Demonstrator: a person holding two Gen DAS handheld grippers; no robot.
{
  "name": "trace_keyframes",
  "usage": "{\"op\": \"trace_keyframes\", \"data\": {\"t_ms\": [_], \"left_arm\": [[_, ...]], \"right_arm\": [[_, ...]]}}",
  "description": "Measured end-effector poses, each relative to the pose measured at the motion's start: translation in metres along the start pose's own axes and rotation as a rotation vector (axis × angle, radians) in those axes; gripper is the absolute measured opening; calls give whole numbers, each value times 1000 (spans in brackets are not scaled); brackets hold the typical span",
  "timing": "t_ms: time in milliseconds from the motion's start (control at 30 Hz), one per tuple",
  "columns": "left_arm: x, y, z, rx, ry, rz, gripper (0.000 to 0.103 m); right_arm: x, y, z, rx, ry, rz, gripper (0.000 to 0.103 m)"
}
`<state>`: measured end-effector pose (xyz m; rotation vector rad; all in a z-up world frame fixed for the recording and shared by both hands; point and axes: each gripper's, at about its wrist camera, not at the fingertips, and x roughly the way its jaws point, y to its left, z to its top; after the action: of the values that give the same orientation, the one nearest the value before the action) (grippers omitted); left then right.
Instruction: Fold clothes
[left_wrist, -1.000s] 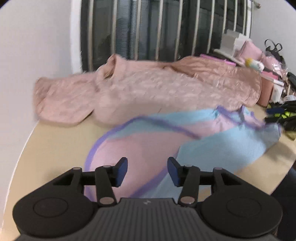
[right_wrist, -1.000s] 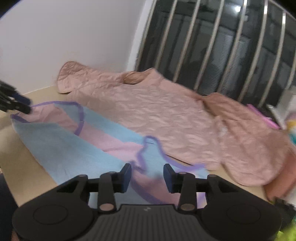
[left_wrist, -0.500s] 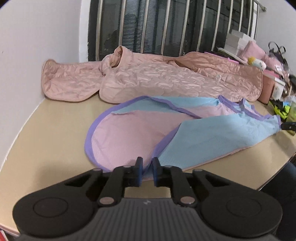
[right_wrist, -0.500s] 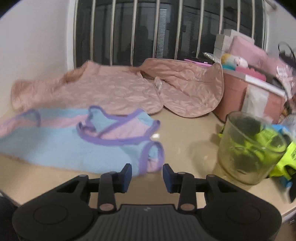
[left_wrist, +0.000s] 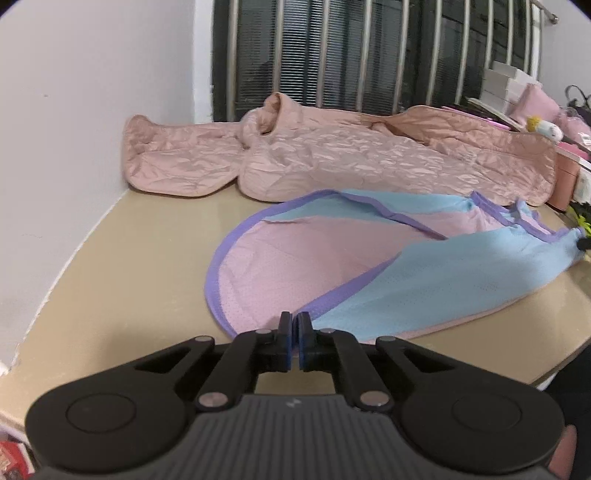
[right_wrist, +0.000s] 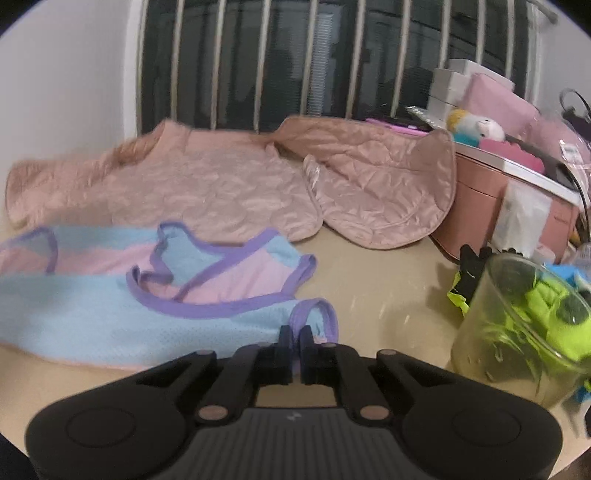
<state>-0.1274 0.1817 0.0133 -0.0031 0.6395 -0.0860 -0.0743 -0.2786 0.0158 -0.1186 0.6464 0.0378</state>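
A blue and pink mesh vest (left_wrist: 332, 266) with purple trim lies flat on the beige table (left_wrist: 129, 258). My left gripper (left_wrist: 294, 323) is shut on its rounded purple hem at the near edge. In the right wrist view the vest (right_wrist: 92, 310) ends in shoulder straps, and my right gripper (right_wrist: 294, 338) is shut on the nearest purple strap loop. Both grippers sit low over the tabletop. The cloth between the two grips stays on the table.
A pink quilted jacket (left_wrist: 351, 162) is spread behind the vest, against the barred window. A white wall (left_wrist: 74, 110) bounds the left side. At the right stand a clear cup (right_wrist: 517, 325) of green items and a pink box (right_wrist: 476, 206) under clutter.
Both grippers went from open to shut, the left on the hem, the right on the strap. The right gripper swung toward the vest's strap end and sank.
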Motion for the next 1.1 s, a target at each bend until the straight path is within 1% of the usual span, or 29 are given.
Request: {"op": "trace_keyframes", "data": {"t_ms": [167,267,333,367,400,433,467,533,600,667,733,767,800,833,867,900,933,1000,1100], "left_arm": [[-5,2,-3,-14,-7,20,2],[-5,3,-2,-14,-3,31,3],[-5,1,4,-7,20,28,13],[-6,-1,6,5,28,36,29],[-9,-4,8,19,20,49,44],[-13,-7,10,30,10,59,46],[-17,-8,12,24,-3,57,46],[-26,-12,17,12,-30,50,47],[-27,-20,26,6,-53,3,52],[-18,-40,37,54,-73,-52,56],[-5,-62,47,126,-90,-86,57],[2,-70,52,156,-99,-100,57],[9,-74,59,161,-96,-110,57],[17,-77,66,159,-88,-119,57],[28,-75,76,127,-61,-123,59],[40,-73,86,96,-33,-132,63],[52,-70,93,65,-1,-158,66],[78,-69,105,4,68,-203,66],[118,-63,116,-122,151,-191,66]], "right_arm": [[-4,1,-8,-1,48,9,3],[-5,-1,-13,-1,57,11,3],[-7,-2,-11,-2,59,13,4],[-8,-1,-10,-8,62,12,13],[-10,1,-10,-16,70,15,20],[-14,2,-10,-22,74,18,35],[-20,2,-11,-24,66,21,38],[-34,4,-10,-38,48,11,38],[-48,8,-6,-53,13,14,38],[-49,21,4,-78,-17,97,38],[-43,39,15,-119,-42,189,36],[-35,51,21,-161,-46,214,34],[-28,63,28,-203,-51,240,31],[-20,74,34,-235,-56,258,26],[-12,81,42,-245,-56,265,26],[-4,85,50,-242,-48,279,26],[4,85,59,-230,-47,301,26],[24,82,74,-195,-30,327,26],[58,76,97,-133,15,341,26]]}}
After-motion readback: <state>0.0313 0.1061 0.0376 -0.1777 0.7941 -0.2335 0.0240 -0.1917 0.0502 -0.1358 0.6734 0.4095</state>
